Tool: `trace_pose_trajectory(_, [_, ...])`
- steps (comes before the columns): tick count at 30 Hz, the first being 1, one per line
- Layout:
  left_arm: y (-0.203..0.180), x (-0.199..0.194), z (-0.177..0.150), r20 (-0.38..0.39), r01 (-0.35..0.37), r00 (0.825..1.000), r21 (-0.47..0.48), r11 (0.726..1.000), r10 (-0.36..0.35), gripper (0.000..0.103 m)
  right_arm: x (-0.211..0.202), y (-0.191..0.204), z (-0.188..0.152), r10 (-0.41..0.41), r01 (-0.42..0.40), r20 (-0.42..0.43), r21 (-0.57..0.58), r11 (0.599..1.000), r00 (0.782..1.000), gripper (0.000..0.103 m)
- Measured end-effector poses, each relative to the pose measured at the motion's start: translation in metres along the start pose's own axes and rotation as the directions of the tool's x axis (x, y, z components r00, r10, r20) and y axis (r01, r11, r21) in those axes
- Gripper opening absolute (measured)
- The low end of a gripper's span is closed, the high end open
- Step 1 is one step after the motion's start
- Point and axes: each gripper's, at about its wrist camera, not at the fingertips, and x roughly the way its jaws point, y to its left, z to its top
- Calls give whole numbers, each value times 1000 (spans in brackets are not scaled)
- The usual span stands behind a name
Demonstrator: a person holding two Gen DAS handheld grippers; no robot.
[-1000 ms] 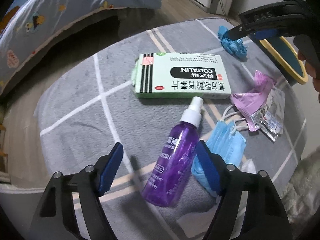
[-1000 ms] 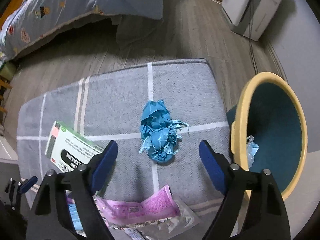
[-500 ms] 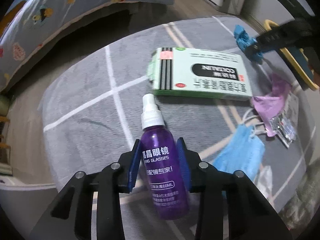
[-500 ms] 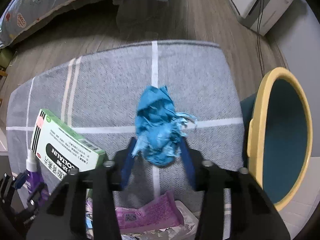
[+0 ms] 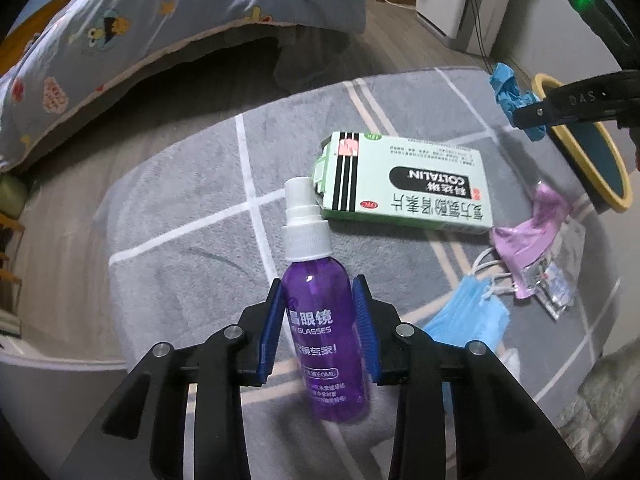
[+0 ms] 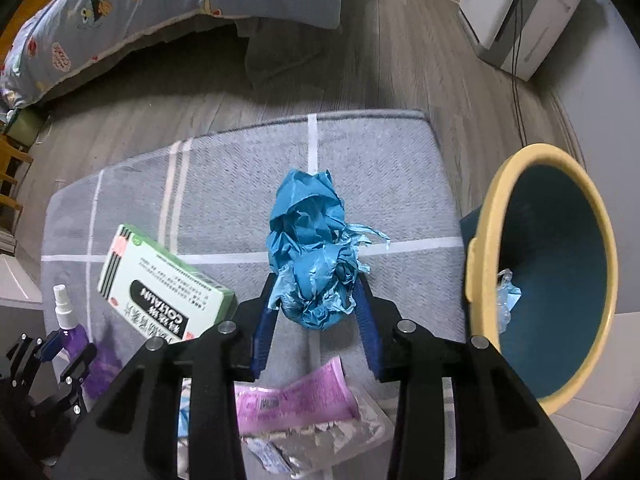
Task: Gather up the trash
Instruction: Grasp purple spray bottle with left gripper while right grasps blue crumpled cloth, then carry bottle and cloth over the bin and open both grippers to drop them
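Observation:
My left gripper point(image 5: 318, 312) is shut on a purple spray bottle point(image 5: 322, 320) with a white cap, held above the grey rug point(image 5: 180, 208). My right gripper point(image 6: 316, 300) is shut on a crumpled blue wad point(image 6: 310, 252), lifted off the rug point(image 6: 224, 184). The wad also shows in the left wrist view point(image 5: 510, 92). A teal bin with a yellow rim point(image 6: 552, 272) stands right of the rug and holds a scrap. On the rug lie a green-white medicine box point(image 5: 404, 184), a pink wrapper point(image 5: 528, 236), a clear foil packet point(image 5: 556, 284) and a blue face mask point(image 5: 468, 320).
A bed with a patterned blue quilt point(image 5: 120, 40) lies beyond the rug on the wooden floor point(image 6: 380, 68). A white appliance with cables point(image 6: 520, 12) stands at the far right. The bottle and left gripper show at the right wrist view's lower left point(image 6: 72, 336).
Both grippers have closed from open: the left on the purple bottle, the right on the blue wad. Both items have since been lifted off the rug.

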Motion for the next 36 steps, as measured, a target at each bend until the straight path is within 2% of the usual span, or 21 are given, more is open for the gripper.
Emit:
trace_pose_trajectory(10, [-10, -44, 2, 103, 5, 995, -34, 999, -2, 33, -59, -8, -7, 36, -36, 92, 3, 999, 995, 37])
trace_pose_trajectory(19, [-32, -77, 15, 187, 3, 982, 2, 1000, -3, 34, -89, -35, -15, 25, -29, 134, 27, 999, 991, 37])
trace_pose_trajectory(36, [-89, -85, 43, 227, 49, 971, 97, 994, -70, 34, -102, -106, -35, -43, 27, 135, 119, 992, 990, 37])
